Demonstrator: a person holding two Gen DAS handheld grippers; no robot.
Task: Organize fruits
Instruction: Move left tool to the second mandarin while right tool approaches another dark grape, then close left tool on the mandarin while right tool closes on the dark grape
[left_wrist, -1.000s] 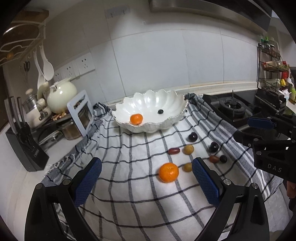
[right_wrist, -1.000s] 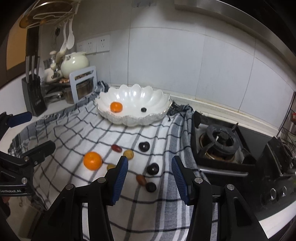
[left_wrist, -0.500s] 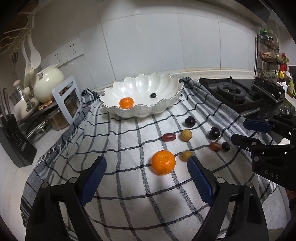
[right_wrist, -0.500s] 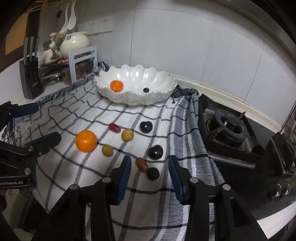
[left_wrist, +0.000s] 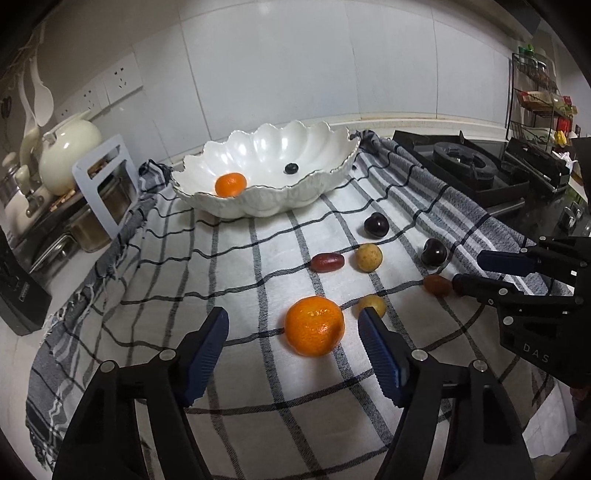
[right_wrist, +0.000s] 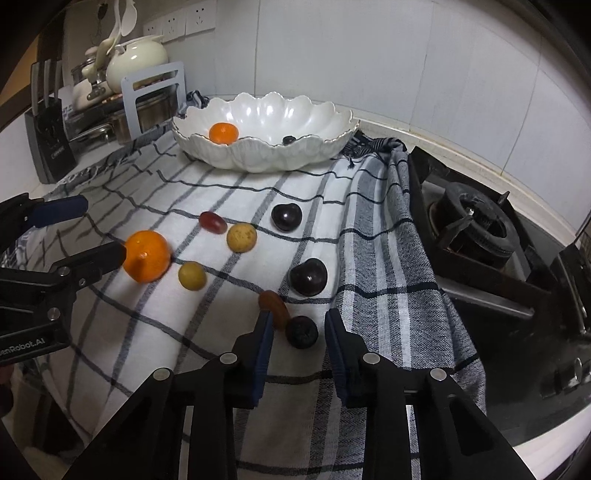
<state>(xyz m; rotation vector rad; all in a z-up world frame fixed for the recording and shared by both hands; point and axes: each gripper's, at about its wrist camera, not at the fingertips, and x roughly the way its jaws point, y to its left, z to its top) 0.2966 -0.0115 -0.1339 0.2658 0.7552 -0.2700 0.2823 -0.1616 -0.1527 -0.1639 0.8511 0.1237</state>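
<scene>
Fruits lie scattered on a checked black-and-white cloth (left_wrist: 236, 373), at 6 o'clock from a scalloped white ceramic bowl (left_wrist: 314, 147). Left gripper (left_wrist: 293, 325), jaws just closing yet still wide, brackets a round orange mandarin (left_wrist: 314, 325) without touching. Right gripper (right_wrist: 299, 325), jaws just narrowing, flanks a small dark wrinkled berry (right_wrist: 301, 332), unpressed.

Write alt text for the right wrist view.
The right gripper, jaws just closing, brackets a small dark berry on a checked cloth without pressing it. Farther back lie more small fruits, an orange by the left gripper, and a white scalloped bowl.
</scene>
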